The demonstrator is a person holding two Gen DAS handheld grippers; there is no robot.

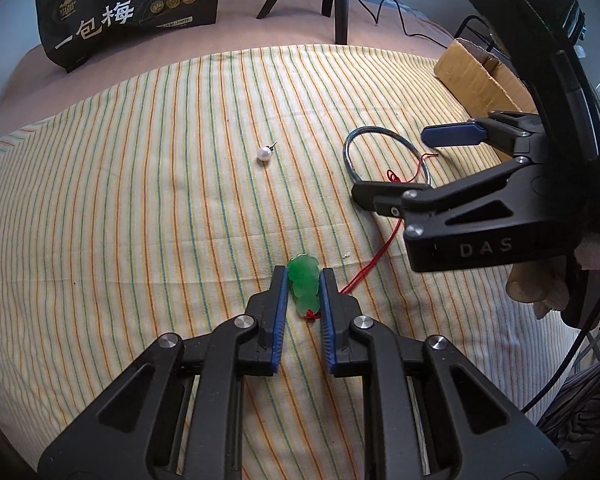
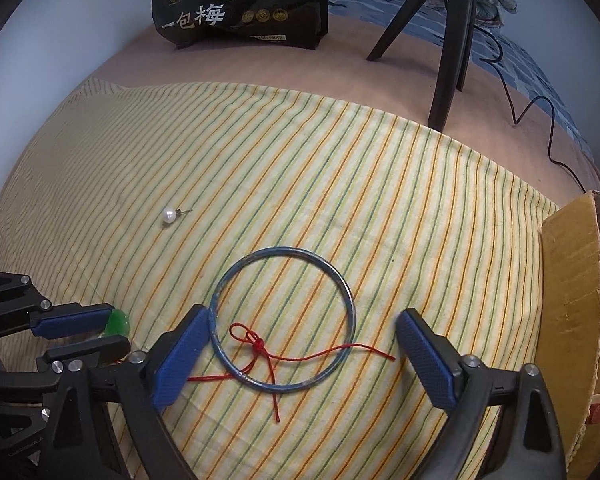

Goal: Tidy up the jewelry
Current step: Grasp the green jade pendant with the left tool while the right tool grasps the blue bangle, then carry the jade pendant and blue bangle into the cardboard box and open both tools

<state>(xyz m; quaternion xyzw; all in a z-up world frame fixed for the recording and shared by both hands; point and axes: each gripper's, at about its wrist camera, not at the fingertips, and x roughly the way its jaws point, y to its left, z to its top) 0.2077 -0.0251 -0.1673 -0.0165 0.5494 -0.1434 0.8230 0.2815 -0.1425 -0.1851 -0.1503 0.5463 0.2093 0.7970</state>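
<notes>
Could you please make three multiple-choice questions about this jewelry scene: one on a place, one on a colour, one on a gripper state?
1. Where does the pearl earring lie?
A. inside the bangle
B. alone on the striped cloth
C. in the cardboard box

2. What colour is the cord that crosses the bangle?
A. red
B. white
C. black

3. How does the left gripper stand?
A. wide open above the earring
B. closed on the green jade pendant
C. gripping the bangle

Answers:
1. B: the earring rests by itself on the striped cloth, apart from the bangle.
2. A: a knotted red cord lies over the lower part of the ring.
3. B: its blue pads press both sides of the green jade pendant, while the right gripper is open around the bangle.
</notes>
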